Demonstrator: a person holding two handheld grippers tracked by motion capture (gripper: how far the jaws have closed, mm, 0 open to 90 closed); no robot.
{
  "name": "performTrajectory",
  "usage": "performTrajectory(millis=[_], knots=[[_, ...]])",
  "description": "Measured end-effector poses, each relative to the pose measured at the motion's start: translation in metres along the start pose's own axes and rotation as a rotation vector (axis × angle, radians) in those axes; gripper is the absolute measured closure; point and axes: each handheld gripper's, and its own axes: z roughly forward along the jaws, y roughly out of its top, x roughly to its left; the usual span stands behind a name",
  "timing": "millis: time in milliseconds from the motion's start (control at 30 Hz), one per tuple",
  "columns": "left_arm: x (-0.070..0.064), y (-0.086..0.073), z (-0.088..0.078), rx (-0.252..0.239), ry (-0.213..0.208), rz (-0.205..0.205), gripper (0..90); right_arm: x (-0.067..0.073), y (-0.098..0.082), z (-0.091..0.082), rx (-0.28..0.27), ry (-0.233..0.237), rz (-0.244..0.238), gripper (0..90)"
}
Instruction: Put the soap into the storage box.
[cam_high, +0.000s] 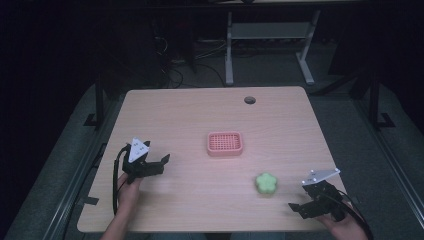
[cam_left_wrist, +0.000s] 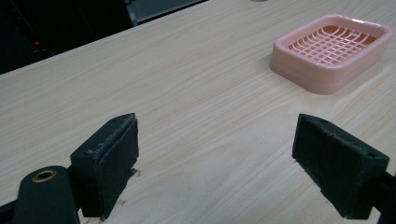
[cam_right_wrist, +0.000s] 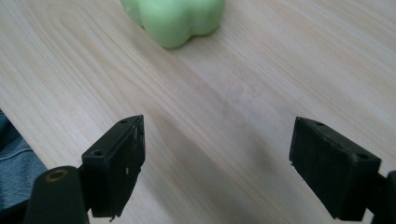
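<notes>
I see my left gripper (cam_high: 159, 162) spread wide, empty, at eight o'clock; right gripper (cam_high: 299, 199) likewise at four. Green flower-shaped block (cam_high: 266, 184) lies just beside it; pink tray (cam_high: 225, 143) centred.

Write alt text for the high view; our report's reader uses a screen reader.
A person holds two open grippers, the left gripper and the right gripper, over a wooden table. A pink basket sits mid-table, a green flower-shaped block nearer the right gripper.
</notes>
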Motion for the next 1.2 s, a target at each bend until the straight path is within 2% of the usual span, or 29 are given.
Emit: performTrajectory(millis=[433,1000,1200], knots=[[0.001,0.000,-0.001,-0.001,0.004,-0.006,14.3,0.004,0.029,0.005,0.051,0.033,-0.054,17.3],[0.002,0.000,-0.002,-0.006,0.006,-0.008,14.3,0.007,0.056,0.009,0.084,0.049,-0.082,16.2],[0.003,0.000,-0.002,-0.006,0.008,-0.005,14.3,0.011,0.066,0.013,0.097,0.054,-0.106,15.3]])
